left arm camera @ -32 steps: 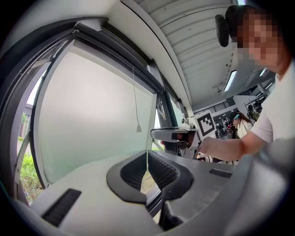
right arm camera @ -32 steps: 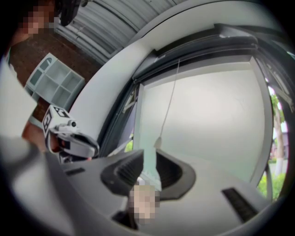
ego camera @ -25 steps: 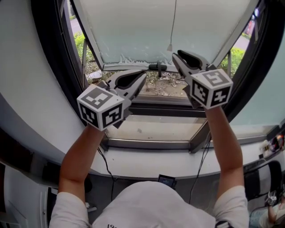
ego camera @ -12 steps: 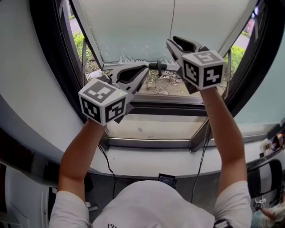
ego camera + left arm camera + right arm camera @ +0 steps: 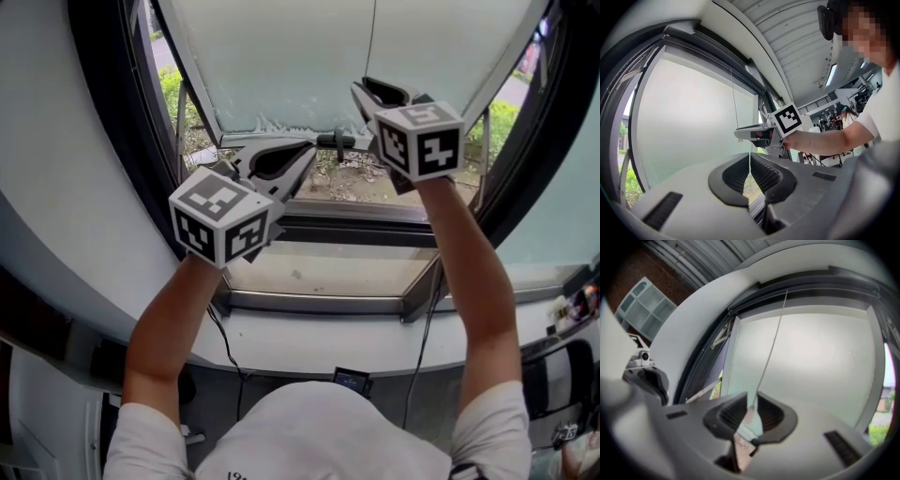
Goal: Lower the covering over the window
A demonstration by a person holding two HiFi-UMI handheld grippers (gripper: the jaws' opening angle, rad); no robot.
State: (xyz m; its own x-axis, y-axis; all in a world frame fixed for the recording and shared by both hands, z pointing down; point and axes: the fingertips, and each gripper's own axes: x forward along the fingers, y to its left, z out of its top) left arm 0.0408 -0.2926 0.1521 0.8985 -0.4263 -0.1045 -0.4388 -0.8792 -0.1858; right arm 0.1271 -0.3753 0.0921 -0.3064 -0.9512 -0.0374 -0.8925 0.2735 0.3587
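A big pale panel [image 5: 291, 56] fills the upper part of the head view, inside the dark window frame [image 5: 103, 112]. I cannot tell if this panel is the covering itself or frosted glass. Under its lower edge the window is uncovered, and bare ground and green plants [image 5: 172, 89] show outside. A thin cord [image 5: 372, 37] hangs down in front of the panel, a little right of the centre of the frame. In the right gripper view it runs up to the top of the window.

My right gripper [image 5: 366, 89] is raised to the upper centre-right of the head view, with its tip at the cord. In the right gripper view its fingers [image 5: 773, 416] are released, with only a narrow gap between them. The small pull [image 5: 750, 416] at the end of the cord stands in this gap. I cannot tell if the pads touch the pull.

My left gripper [image 5: 307, 155] is lower, at the centre-left of the head view. It points toward the black window handle [image 5: 336, 141], near it but apart from it. In the left gripper view its fingers are clenched, tip against tip, and nothing is between them. The same view shows the right gripper in the middle of the frame, held up on a bare forearm.

At the bottom edge of the head view I see a white shirt [image 5: 319, 431].
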